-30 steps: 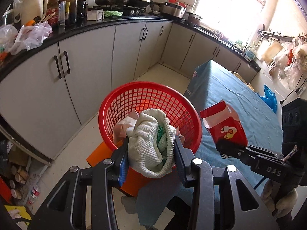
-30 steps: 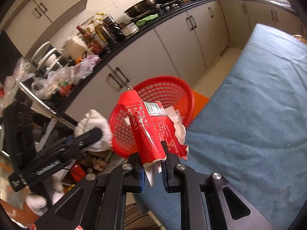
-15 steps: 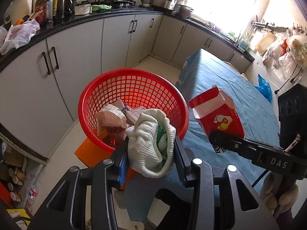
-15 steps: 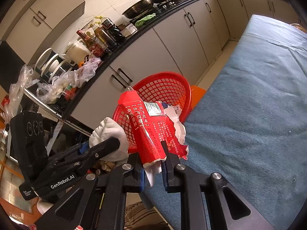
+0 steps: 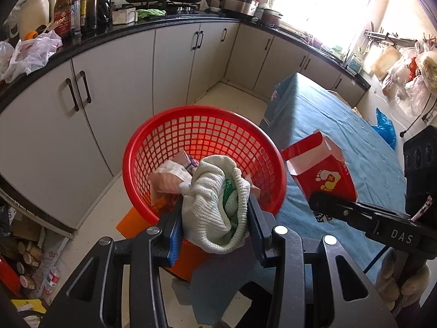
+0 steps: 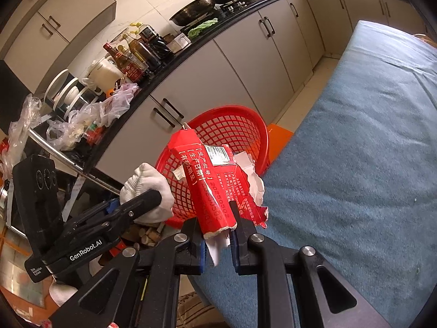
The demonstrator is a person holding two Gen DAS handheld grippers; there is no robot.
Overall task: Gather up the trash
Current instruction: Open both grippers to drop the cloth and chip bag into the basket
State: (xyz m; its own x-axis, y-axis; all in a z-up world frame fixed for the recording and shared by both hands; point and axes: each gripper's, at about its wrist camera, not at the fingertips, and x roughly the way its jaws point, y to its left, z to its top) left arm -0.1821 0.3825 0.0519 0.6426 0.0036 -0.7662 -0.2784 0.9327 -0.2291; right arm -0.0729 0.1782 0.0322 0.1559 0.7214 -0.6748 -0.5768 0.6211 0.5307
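My left gripper [image 5: 215,213] is shut on a bunched white knit glove [image 5: 215,205] with a green patch, held just above the near rim of the red mesh basket [image 5: 202,136]. The basket stands on the floor beside the table and holds pink and purple wrappers [image 5: 174,172]. My right gripper [image 6: 218,218] is shut on a torn red carton [image 6: 210,180], which hangs over the table's edge next to the basket [image 6: 232,131]. In the left wrist view the same red carton [image 5: 322,169] shows at the right. The glove [image 6: 147,183] appears in the right wrist view too.
A table with a blue-grey cloth [image 6: 368,150] fills the right side. Grey cabinets [image 5: 109,87] run along the floor behind the basket. On the black counter stand bottles [image 5: 82,5], pans and plastic bags. An orange stool or box [image 5: 136,216] sits under the basket.
The basket's place in the left wrist view shifted left and then back toward the middle. Both grips held. The left gripper with the glove shows nearer in the right wrist view.
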